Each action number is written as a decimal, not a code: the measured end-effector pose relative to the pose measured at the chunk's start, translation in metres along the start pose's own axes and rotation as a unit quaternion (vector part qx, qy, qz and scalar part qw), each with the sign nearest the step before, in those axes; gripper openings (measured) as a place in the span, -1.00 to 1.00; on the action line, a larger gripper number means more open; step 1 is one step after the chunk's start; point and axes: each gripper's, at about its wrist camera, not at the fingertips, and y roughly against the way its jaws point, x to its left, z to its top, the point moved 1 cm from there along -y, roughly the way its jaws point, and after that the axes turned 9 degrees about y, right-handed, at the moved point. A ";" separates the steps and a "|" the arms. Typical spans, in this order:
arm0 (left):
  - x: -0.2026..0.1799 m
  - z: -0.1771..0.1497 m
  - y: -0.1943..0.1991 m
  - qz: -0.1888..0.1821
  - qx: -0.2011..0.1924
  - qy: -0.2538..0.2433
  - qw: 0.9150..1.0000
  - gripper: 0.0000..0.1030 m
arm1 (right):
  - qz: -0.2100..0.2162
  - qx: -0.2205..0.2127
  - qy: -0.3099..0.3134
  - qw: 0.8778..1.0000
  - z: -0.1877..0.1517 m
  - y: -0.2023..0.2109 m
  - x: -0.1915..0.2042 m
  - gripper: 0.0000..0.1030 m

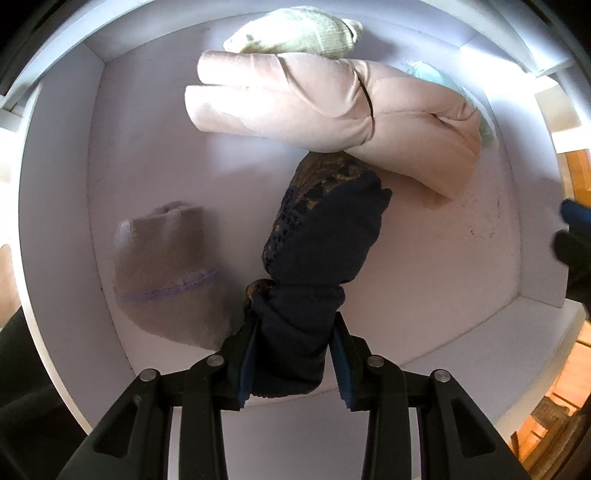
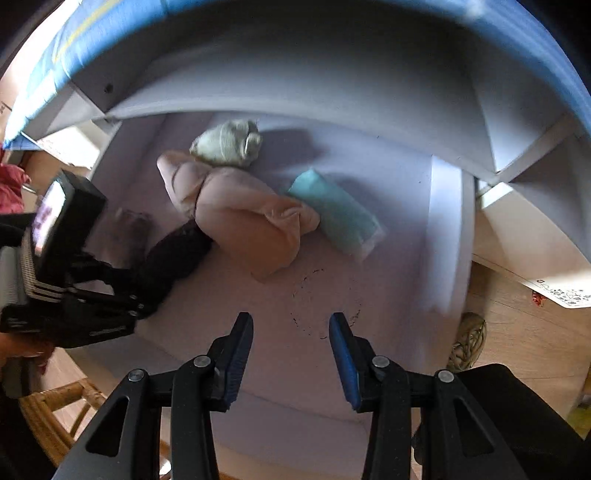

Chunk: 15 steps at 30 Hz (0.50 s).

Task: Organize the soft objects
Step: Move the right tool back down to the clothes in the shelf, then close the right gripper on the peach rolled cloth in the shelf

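Your left claw pinches a dark navy sock bundle and hangs it straight down inside the white drawer, its far end touching the pink roll. A tan sock lies just beside it, a pale green bundle behind the pink roll, and a teal roll against its other side. Your right claw is slightly spread, with nothing between its fingers, above the bare drawer floor.

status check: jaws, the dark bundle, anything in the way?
Left gripper shut on dark navy patterned sock bundle, over white drawer. Right gripper empty. Pink rolled cloth touches bundle.
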 end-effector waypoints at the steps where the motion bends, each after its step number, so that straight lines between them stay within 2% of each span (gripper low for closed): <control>1: 0.001 -0.001 0.001 -0.003 0.000 0.002 1.000 -0.30 | 0.002 0.006 0.002 1.000 0.000 -0.003 0.001 -0.16; 5: 0.009 -0.001 0.009 -0.013 -0.007 0.010 1.000 -0.31 | 0.012 0.013 0.010 1.000 0.003 -0.014 0.006 -0.16; 10: 0.018 -0.002 0.021 -0.030 -0.014 0.029 0.999 -0.31 | 0.011 0.000 0.025 1.000 0.019 -0.023 0.014 -0.16; 15: 0.033 -0.004 0.030 -0.037 -0.020 0.051 0.998 -0.31 | -0.020 -0.032 0.123 0.992 0.046 -0.028 0.046 -0.16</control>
